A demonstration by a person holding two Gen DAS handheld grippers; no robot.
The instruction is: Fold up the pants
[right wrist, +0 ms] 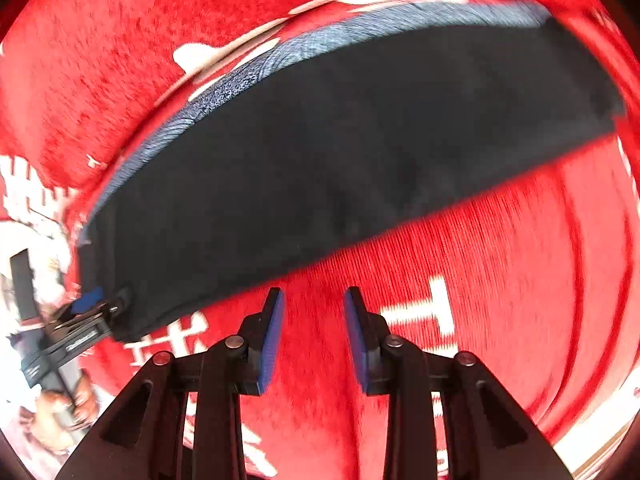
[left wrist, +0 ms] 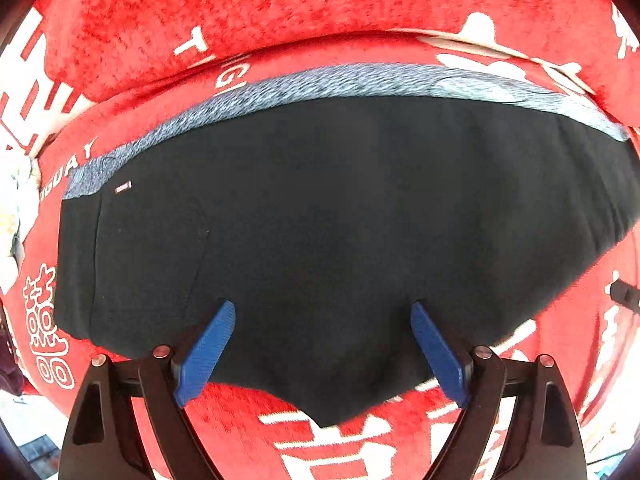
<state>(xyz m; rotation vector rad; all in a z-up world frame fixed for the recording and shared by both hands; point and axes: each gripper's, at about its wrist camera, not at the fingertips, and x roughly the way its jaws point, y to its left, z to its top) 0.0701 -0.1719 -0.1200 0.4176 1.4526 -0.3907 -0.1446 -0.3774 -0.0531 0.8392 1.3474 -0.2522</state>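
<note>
The black pants (left wrist: 320, 220) lie folded flat on a red blanket, with a blue-grey garment (left wrist: 320, 80) showing along their far edge. My left gripper (left wrist: 322, 312) is open, its blue fingers (left wrist: 208, 352) spread just over the near edge of the pants, holding nothing. In the right wrist view the pants (right wrist: 320, 152) lie ahead and to the left. My right gripper (right wrist: 314, 300) is open and empty over the red blanket, just short of the pants' near edge. The left gripper (right wrist: 86, 312) shows at the pants' left end.
The red plush blanket (left wrist: 280, 8) with white characters covers the whole surface (right wrist: 500, 260). A raised fold of it runs behind the pants. The person's hand (right wrist: 76, 400) holds the left gripper's handle at the lower left.
</note>
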